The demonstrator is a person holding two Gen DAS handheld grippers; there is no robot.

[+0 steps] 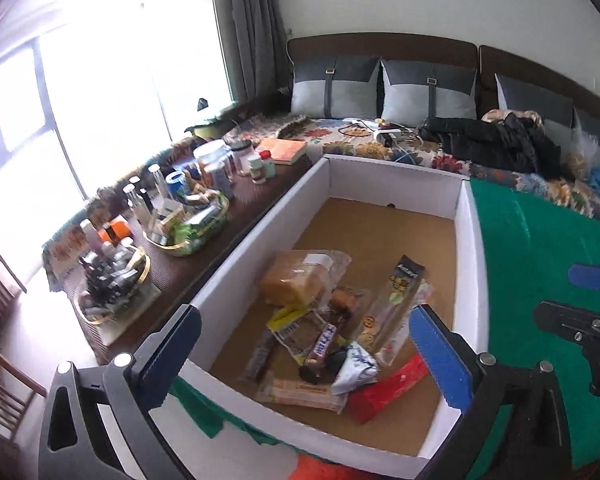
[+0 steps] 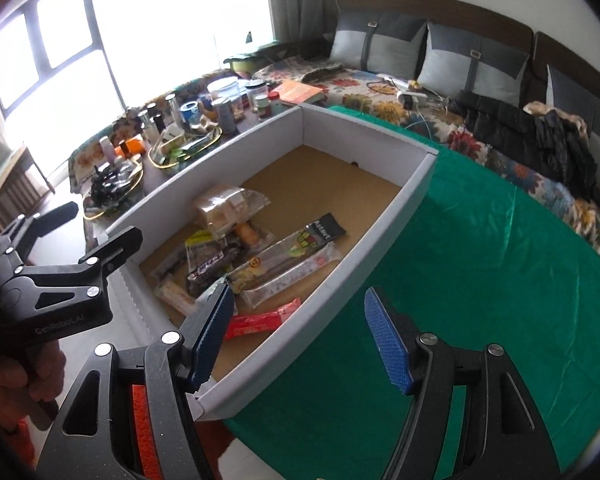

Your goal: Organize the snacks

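A white cardboard box (image 1: 466, 240) with a brown floor sits on a green cloth (image 1: 540, 240). Several snacks lie in its near half: a bagged bread (image 1: 296, 280), a long clear packet (image 1: 396, 300), a chocolate bar (image 1: 320, 344), a wafer bar (image 1: 300, 394) and a red packet (image 1: 388, 390). My left gripper (image 1: 308, 344) hangs open over the near end of the box, nothing between its fingers. My right gripper (image 2: 300, 332) stands open and empty at the box's near right wall (image 2: 332, 288), above the red packet (image 2: 260, 320). The left gripper (image 2: 100, 224) also shows at the left edge.
A dark side table (image 1: 204, 256) left of the box holds bottles, jars (image 1: 216, 160) and two gold-rimmed trays (image 1: 188, 236). Behind is a floral-covered sofa (image 1: 340, 140) with grey cushions, a black jacket (image 1: 496, 140) and a power strip. Wooden chairs (image 1: 0, 360) stand at the far left.
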